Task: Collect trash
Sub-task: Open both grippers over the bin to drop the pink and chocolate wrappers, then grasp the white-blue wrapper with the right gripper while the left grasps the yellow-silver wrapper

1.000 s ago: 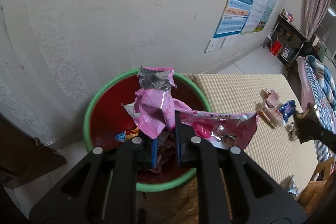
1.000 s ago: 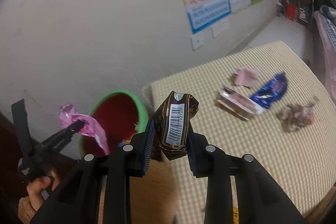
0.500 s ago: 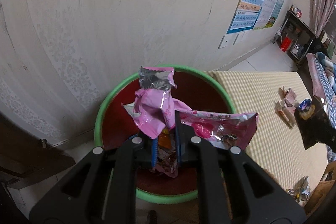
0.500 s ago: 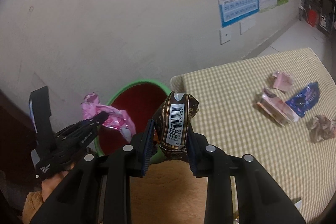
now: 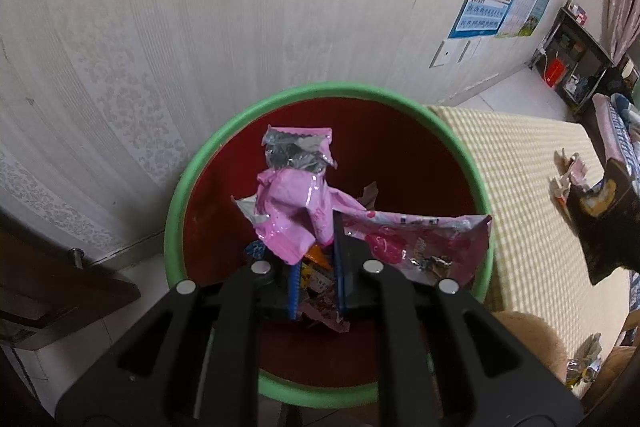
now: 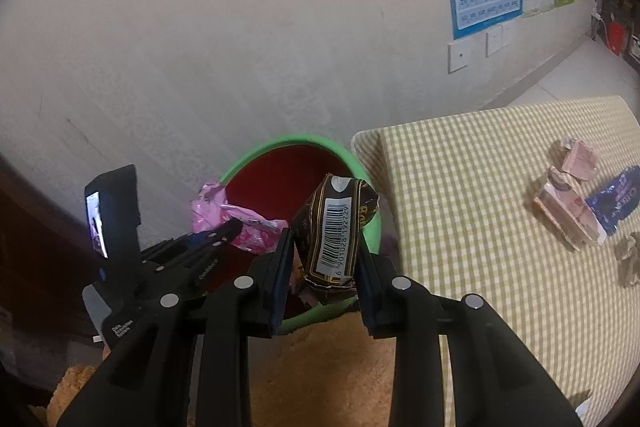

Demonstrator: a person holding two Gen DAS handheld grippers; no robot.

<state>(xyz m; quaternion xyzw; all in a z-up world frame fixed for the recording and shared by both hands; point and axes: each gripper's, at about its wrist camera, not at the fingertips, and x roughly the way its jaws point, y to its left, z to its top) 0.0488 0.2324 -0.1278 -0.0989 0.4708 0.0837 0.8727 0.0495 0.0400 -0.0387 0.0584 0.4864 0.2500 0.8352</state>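
Left fingers (image 5: 314, 269): clamped on pink wrapper (image 5: 292, 211), over bin (image 5: 200, 163) mouth. Right fingers (image 6: 323, 259): clamped on brown wrapper (image 6: 334, 227), above bin's near rim, not yet fully over opening. Risk if released here: brown wrapper striking rim and dropping outside; pink wrapper's wide loose flap snagging on rim. More wrappers (image 6: 568, 211) on tabletop (image 6: 460, 187), uncollected.

Glossy pink foil wrapper (image 5: 294, 205), smooth plastic bin (image 5: 400, 99), checked cloth (image 6: 472, 187)
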